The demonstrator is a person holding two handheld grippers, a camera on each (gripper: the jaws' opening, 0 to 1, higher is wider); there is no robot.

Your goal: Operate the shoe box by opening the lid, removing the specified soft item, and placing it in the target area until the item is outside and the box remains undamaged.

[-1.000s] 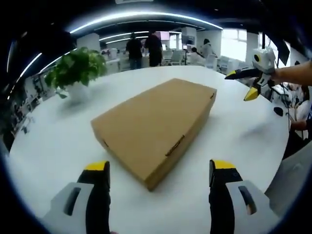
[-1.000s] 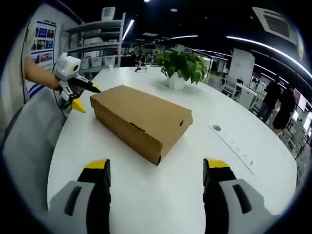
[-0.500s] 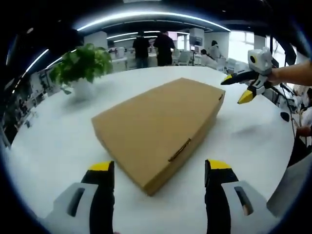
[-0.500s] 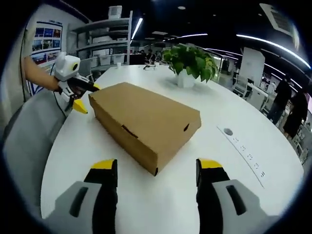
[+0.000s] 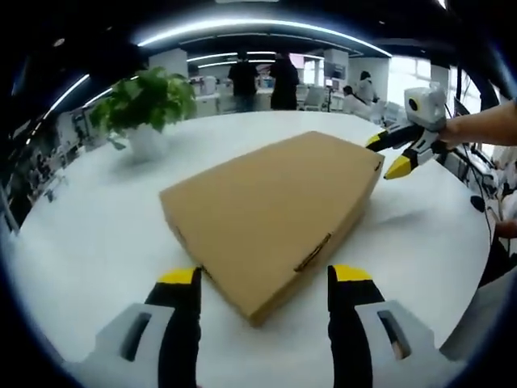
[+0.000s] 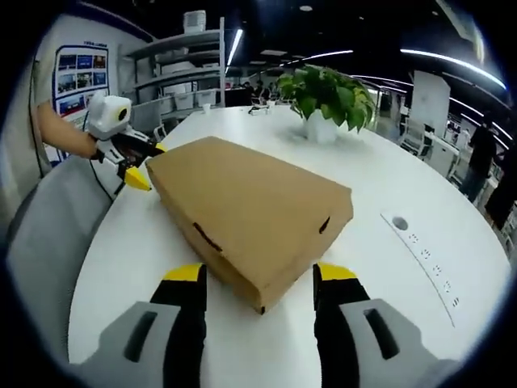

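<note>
Between the spread jaws of the left gripper (image 5: 262,279), one corner of the closed cardboard shoe box (image 5: 271,212) is being framed, with nothing being gripped. Likewise the right gripper (image 6: 258,276) is being held apart around the opposite corner. The box is being supported flat on the white round table (image 5: 97,234), near which a potted plant (image 5: 145,105) is being kept.

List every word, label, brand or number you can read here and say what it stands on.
None can be read.
Cardboard box: plain brown, no print in view.
Wall poster in the right gripper view: text too small and blurred.
Power strip set in the table: marks too small to read.
</note>
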